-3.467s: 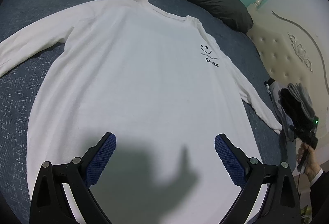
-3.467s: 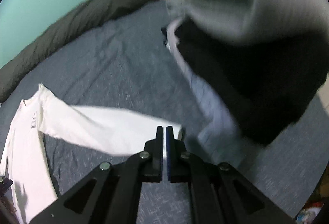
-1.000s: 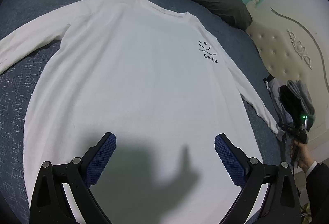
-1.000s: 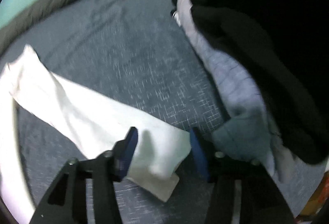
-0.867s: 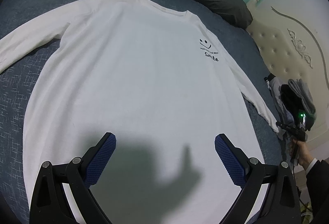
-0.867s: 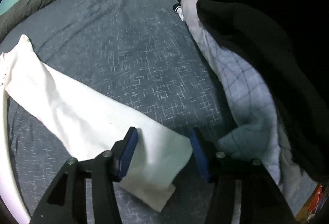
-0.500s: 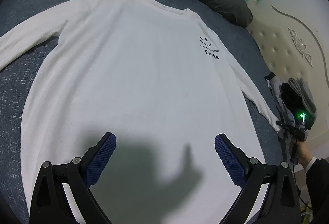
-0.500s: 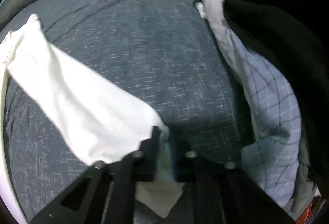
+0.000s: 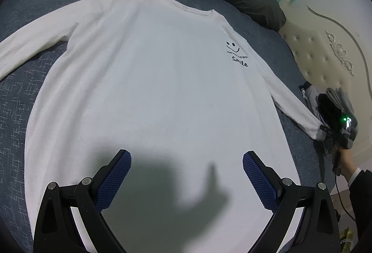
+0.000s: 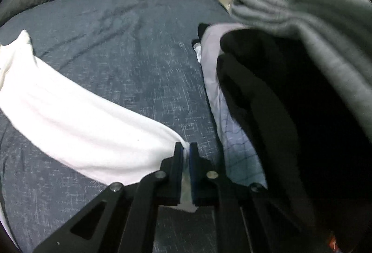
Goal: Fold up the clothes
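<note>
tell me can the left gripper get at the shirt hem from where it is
Probably yes. The left gripper is open above the shirt, whose lower body lies flat right under it with nothing on top. The hem itself is out of view.

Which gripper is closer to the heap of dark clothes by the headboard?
The right gripper: it pinches the white shirt's cuff right beside the heap of clothes. The left gripper hangs open over the shirt's hem, far across the bed.

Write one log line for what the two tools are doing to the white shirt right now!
left tool: open above white shirt | right tool: shut on sleeve cuff
</note>
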The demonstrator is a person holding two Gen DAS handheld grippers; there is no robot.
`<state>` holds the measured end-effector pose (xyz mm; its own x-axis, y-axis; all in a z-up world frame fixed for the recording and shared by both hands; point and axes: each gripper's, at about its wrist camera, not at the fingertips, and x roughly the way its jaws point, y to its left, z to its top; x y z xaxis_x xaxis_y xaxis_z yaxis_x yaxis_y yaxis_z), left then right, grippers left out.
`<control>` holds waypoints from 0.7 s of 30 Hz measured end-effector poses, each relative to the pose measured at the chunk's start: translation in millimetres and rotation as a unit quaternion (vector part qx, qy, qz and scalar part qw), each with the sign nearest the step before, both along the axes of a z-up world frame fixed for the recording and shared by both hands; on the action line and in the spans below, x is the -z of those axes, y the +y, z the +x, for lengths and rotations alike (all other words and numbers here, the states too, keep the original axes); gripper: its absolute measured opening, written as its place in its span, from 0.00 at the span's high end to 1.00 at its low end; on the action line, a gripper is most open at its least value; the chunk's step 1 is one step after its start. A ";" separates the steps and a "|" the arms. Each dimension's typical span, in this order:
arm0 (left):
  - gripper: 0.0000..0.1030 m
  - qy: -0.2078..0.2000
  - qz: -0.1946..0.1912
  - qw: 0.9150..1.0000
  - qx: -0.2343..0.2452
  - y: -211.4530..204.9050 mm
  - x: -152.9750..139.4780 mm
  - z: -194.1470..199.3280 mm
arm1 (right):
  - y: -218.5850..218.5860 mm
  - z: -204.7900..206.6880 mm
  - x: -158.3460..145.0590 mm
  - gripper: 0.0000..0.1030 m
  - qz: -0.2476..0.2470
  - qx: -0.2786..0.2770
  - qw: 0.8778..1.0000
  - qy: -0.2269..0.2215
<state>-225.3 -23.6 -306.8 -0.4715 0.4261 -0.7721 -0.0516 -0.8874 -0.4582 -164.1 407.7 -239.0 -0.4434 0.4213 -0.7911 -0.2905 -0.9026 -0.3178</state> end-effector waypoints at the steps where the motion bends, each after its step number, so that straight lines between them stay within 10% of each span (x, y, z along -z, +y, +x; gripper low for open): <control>1: 0.04 -0.001 -0.001 1.000 0.000 -0.1 0.6 -0.4 | 0.9 2.5 -0.3 0.95 0.002 0.004 1.000 -0.001; 8: 0.04 -0.009 -0.002 1.000 0.006 3.6 6.8 -2.4 | -0.4 -23.1 4.7 0.94 0.038 0.003 0.999 -0.010; 12: 0.04 -0.009 -0.001 1.000 0.010 6.5 7.2 -1.9 | -3.2 -33.1 -1.7 0.74 0.023 0.008 0.999 0.021; 21: 0.04 0.001 0.006 1.000 0.015 8.5 -2.3 4.3 | -18.2 33.8 -15.7 0.65 -0.049 -0.005 0.997 0.061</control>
